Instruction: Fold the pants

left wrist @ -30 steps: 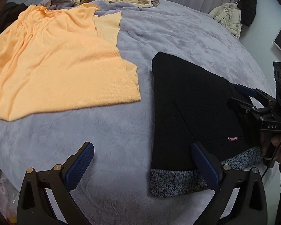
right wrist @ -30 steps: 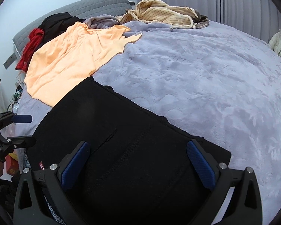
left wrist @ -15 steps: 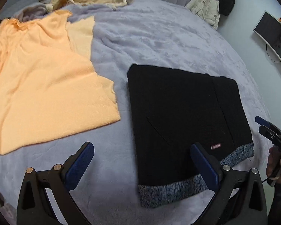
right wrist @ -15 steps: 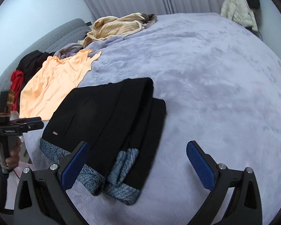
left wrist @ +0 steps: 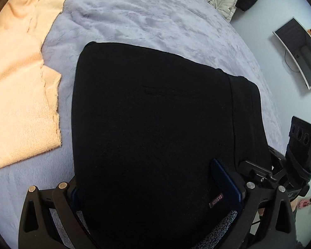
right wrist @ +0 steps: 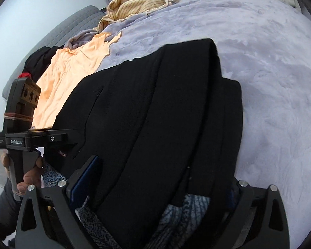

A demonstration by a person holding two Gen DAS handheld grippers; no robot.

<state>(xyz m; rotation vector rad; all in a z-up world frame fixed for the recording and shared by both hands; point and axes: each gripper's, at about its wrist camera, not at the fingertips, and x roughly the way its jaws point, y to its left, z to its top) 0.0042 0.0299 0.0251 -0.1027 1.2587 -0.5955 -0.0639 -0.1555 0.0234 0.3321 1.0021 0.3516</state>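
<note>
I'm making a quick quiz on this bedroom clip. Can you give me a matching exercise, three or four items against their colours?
Items:
1. pants
2. spread-out shirt
3. blanket
4. crumpled striped garment

Colours:
A. lavender grey
B. black with speckled grey cuffs
C. tan with thin stripes
D. pale orange

Pairs: 1-B, 2-D, 3-A, 4-C

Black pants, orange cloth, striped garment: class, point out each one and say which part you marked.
Black pants (left wrist: pixel 155 124): left wrist view, middle of the folded top layer.
Orange cloth (left wrist: pixel 16 87): left wrist view, flat middle area.
Striped garment (right wrist: pixel 139 4): right wrist view, centre of the crumpled heap.
</note>
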